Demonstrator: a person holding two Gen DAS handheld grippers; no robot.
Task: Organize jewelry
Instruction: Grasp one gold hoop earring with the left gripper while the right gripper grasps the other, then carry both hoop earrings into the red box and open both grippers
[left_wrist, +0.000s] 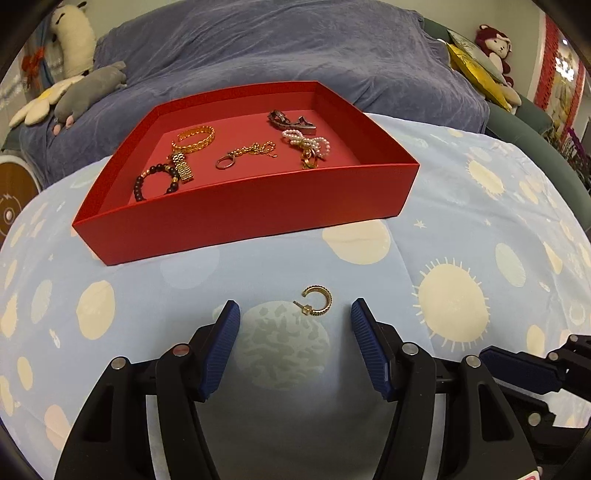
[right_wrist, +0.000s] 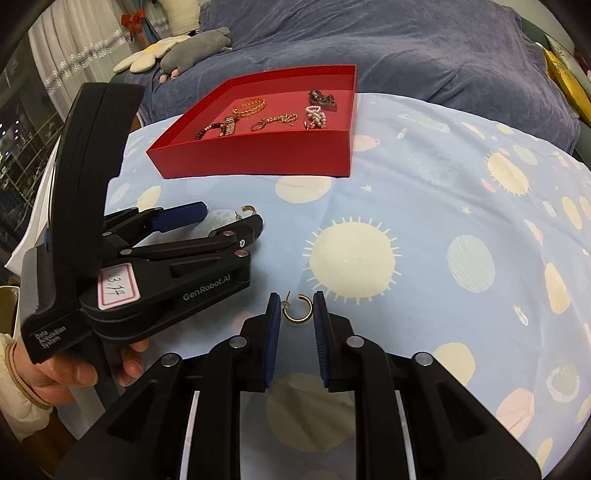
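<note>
the left gripper (left_wrist: 293, 314), jaws spread, has one gold c-shaped hoop earring (left_wrist: 317, 301) just ahead; the right gripper (right_wrist: 294, 308) pinches another gold hoop earring (right_wrist: 298, 309).

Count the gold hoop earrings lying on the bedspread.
2. One gold half-hoop earring lies inside the open left hand-held gripper; the other sits inside the right hand-held gripper. None looks hidden.

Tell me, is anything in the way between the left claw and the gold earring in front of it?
Nothing I can see. The gold earring lies on the bare blanket, just ahead of the open left claw.
</note>
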